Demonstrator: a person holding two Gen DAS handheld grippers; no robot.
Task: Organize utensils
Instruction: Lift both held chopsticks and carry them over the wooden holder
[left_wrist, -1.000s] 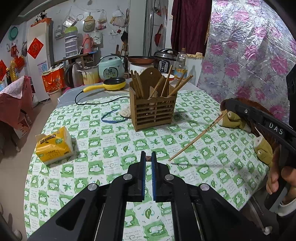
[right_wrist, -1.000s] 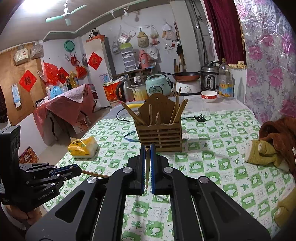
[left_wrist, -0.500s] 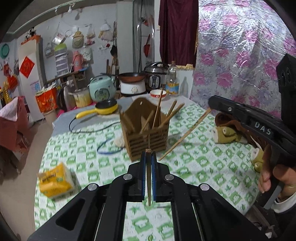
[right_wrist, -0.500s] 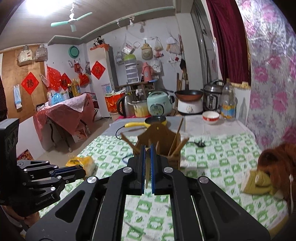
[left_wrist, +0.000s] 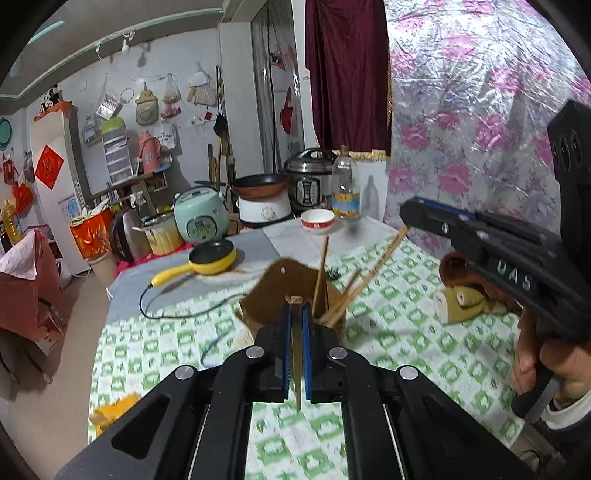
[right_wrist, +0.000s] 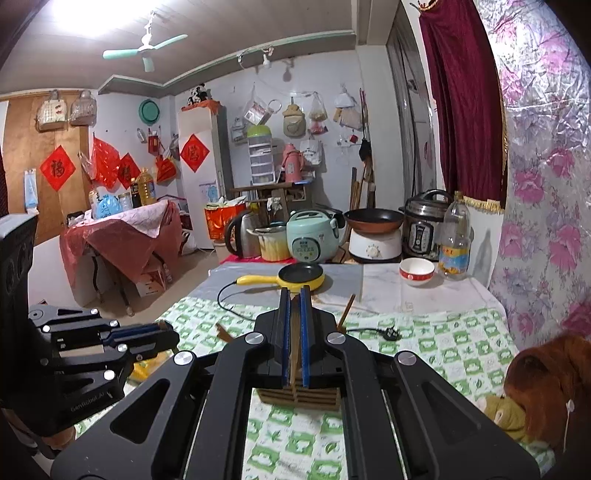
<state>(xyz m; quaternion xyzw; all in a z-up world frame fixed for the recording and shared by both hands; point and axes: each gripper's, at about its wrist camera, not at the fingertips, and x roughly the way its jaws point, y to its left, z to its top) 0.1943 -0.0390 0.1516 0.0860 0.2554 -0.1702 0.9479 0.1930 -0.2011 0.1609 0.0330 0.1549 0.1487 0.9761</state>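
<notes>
Holder: a brown slatted wooden utensil holder (left_wrist: 291, 295) with a tall rounded back board stood upright on the green-checked tablecloth.
Contents: several wooden chopsticks (left_wrist: 320, 266) leaned inside it, tips up, tilted to the right.
Left chopstick (left_wrist: 296, 354): pinched between closed blue pads, running along them above the cloth.
Right chopstick (left_wrist: 384, 254): slanted, upper end clamped, lower end near the holder.

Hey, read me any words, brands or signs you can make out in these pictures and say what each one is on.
"UAS": right gripper, on its side.
"GenRobot.AI": left gripper, on its side.
"福": red diamond paper on the brown door.
Labels on the bottle, rice cooker and other red papers: too blurred to read.
</notes>
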